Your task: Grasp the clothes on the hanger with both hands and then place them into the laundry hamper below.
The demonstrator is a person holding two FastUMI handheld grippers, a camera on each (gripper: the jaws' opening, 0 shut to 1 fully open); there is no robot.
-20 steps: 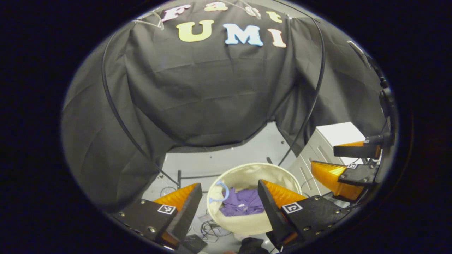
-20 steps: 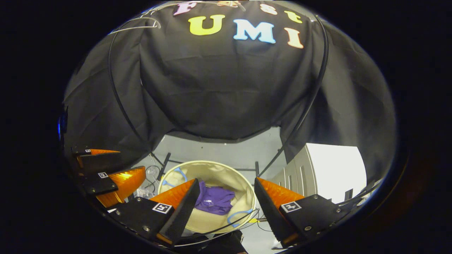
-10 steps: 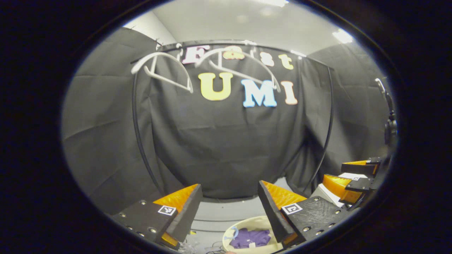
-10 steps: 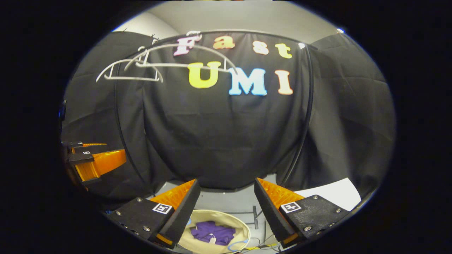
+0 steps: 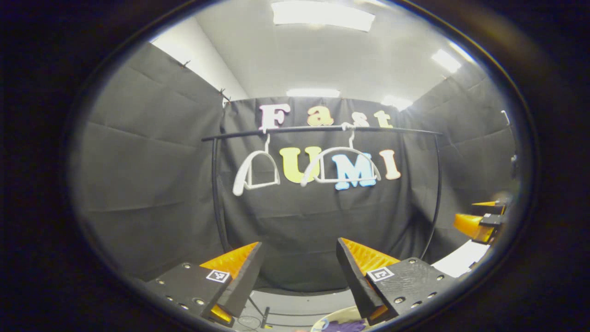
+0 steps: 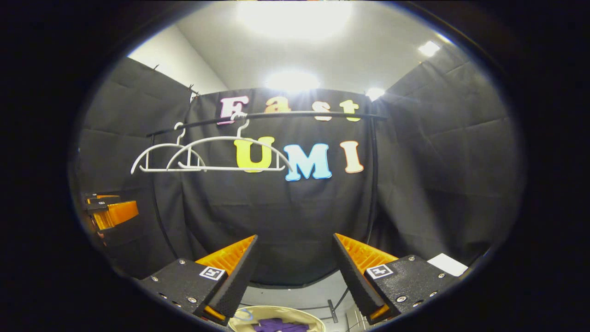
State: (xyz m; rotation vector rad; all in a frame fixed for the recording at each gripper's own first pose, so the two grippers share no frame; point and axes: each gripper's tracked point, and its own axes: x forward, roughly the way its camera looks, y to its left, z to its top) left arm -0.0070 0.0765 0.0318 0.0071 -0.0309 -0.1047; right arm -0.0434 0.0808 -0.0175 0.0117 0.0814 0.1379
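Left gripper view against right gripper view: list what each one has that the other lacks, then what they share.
Left gripper view: the right gripper, open, at its right edge; the two hangers hang apart. Right gripper view: the left gripper, open, at its left edge; the hamper's blue handle; the hangers overlap. Shared: the rail, both bare white hangers, the hamper with the purple garment at the bottom edge, the white cabinet.

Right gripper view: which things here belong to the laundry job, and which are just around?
Job:
- two bare white plastic hangers on the black rail
- round cream fabric hamper
- crumpled purple garment inside it
- both tongs open, right, left

Just around:
- white cabinet
- ceiling lights
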